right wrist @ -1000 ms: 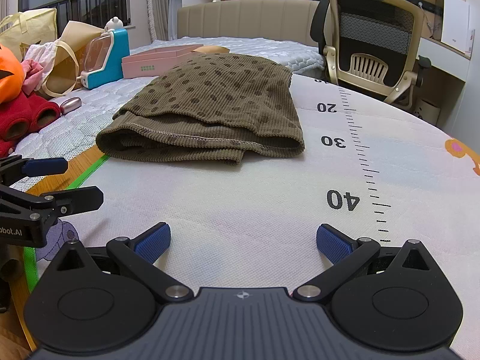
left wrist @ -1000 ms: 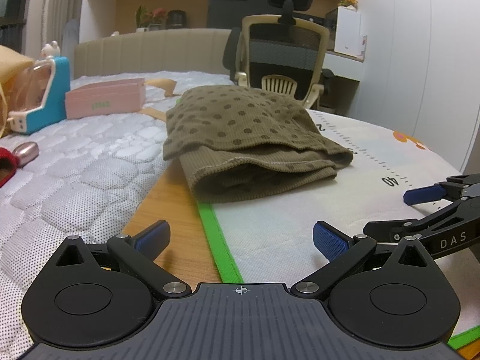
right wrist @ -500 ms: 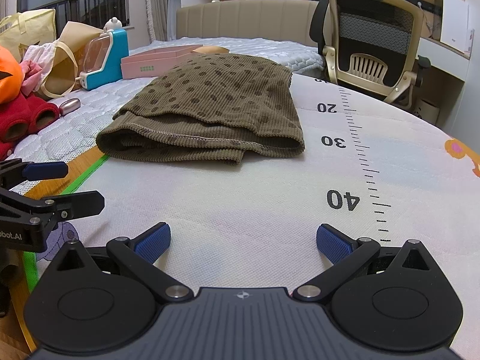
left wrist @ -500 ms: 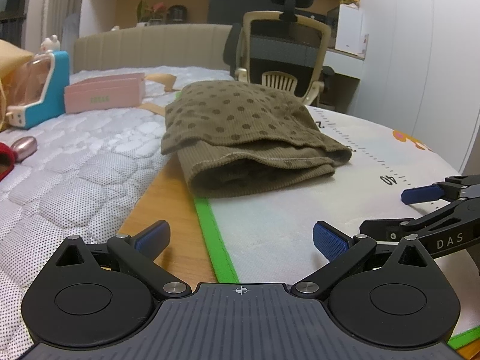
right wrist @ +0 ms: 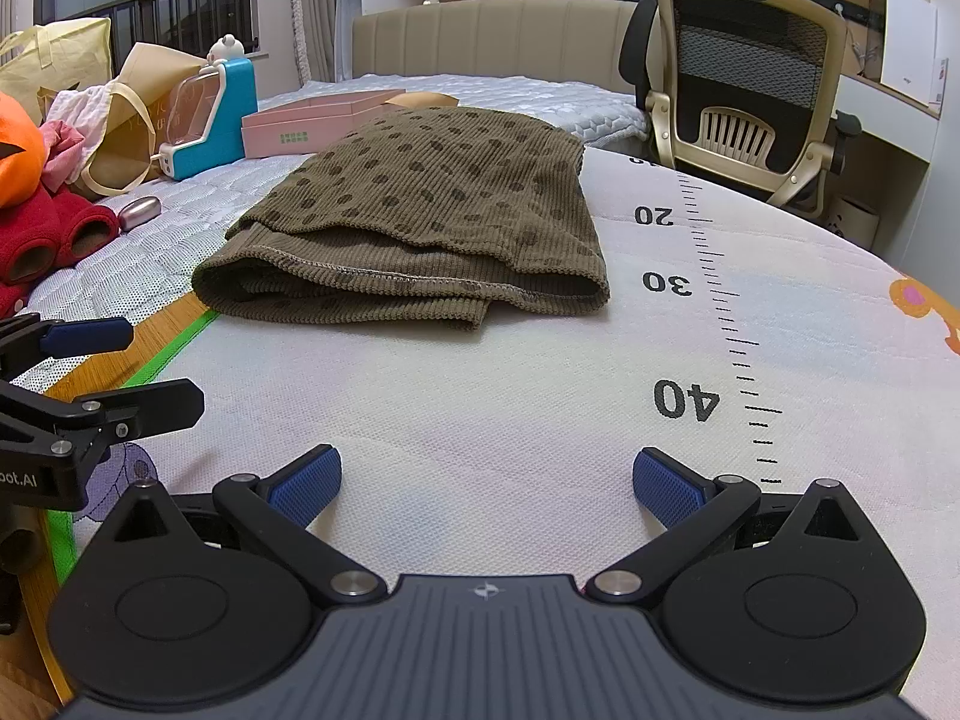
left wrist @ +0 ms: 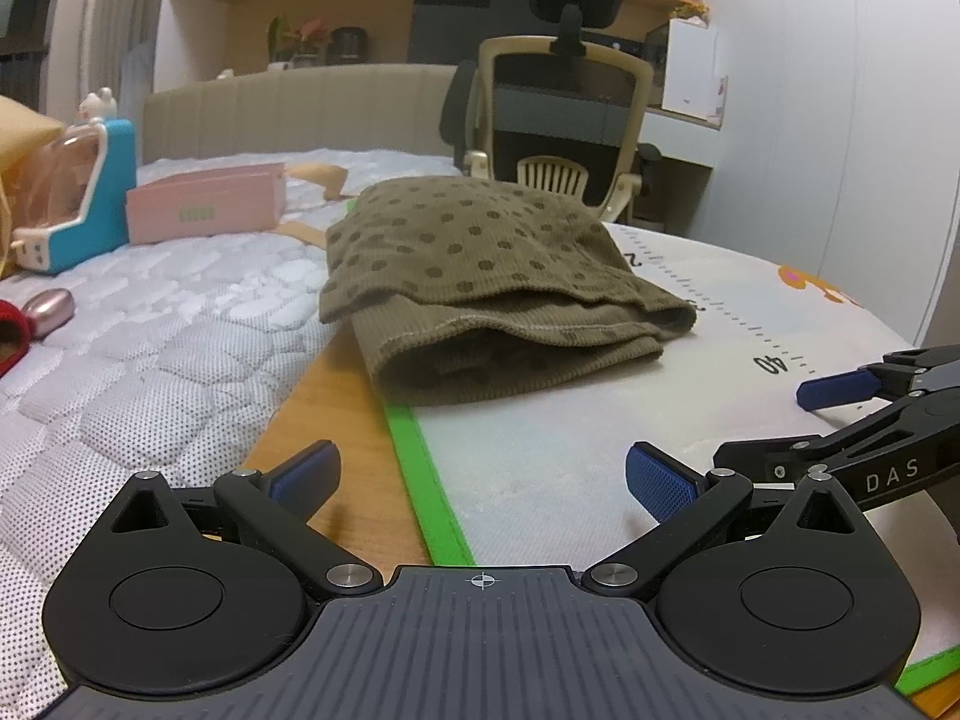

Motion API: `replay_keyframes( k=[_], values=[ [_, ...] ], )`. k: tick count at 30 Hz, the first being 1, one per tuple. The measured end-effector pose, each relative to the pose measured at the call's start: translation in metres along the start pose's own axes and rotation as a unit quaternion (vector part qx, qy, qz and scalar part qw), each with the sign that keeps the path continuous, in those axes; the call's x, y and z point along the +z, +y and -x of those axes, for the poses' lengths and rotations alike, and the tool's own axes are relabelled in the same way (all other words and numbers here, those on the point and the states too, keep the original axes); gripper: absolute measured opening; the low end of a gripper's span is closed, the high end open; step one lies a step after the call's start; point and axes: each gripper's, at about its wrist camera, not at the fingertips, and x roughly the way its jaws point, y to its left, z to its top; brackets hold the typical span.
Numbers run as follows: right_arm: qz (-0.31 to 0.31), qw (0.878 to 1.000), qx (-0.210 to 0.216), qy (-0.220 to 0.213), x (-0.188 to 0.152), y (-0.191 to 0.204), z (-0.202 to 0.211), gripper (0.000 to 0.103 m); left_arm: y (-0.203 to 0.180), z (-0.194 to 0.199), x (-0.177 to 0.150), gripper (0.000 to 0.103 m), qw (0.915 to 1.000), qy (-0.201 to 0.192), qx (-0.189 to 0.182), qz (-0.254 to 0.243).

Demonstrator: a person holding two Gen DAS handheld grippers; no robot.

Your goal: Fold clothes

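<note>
The olive-brown ribbed garment with dark polka dots (left wrist: 480, 276) (right wrist: 420, 228) is lying folded in several stacked layers on the white play mat printed with a black ruler scale (left wrist: 600, 438) (right wrist: 540, 396), its near hem overhanging the mat's green border strip (left wrist: 420, 468). It is sitting well ahead of both my tongs, touched by neither.

My left tongs (left wrist: 480, 474) are hovering spread wide and empty over the green strip and the wooden band beside it. My right tongs (right wrist: 486, 480) are likewise released, blue pads far apart, hanging over bare mat near the printed "40". Each pair is showing at the edge of the other's view: the right tongs (left wrist: 870, 414) to the right, the left tongs (right wrist: 90, 372) to the left.

Beyond the garment, a flat pink cardboard box (left wrist: 204, 210) (right wrist: 312, 126) and a blue-and-white plastic toy case (left wrist: 72, 204) (right wrist: 204, 114) are resting on the quilted white mattress (left wrist: 150, 360). A beige mesh-backed office chair (left wrist: 558, 126) (right wrist: 744, 72) is standing behind the mat.
</note>
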Motion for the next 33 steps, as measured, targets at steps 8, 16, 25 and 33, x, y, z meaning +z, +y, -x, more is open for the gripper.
replay_keyframes(
  k=[8, 16, 25, 33],
  values=[
    [0.0, 1.0, 0.0, 0.0, 0.0, -0.0001, -0.0001, 0.103, 0.0005, 0.0001, -0.0002, 0.103, 1.0, 0.0, -0.001, -0.001],
    [0.0, 1.0, 0.0, 0.0, 0.0, 0.0, -0.0001, 0.103, 0.0042, 0.001, -0.0011, 0.103, 0.9999, -0.001, -0.012, 0.009],
    [0.0, 1.0, 0.0, 0.0, 0.0001, -0.0002, -0.0002, 0.103, 0.0043, 0.0007, -0.0009, 0.103, 0.9998, 0.0, -0.014, 0.01],
    [0.0, 1.0, 0.0, 0.0, 0.0003, -0.0003, 0.0001, 0.103, 0.0047, 0.0001, -0.0006, 0.103, 0.9998, 0.003, -0.014, 0.011]
  ],
)
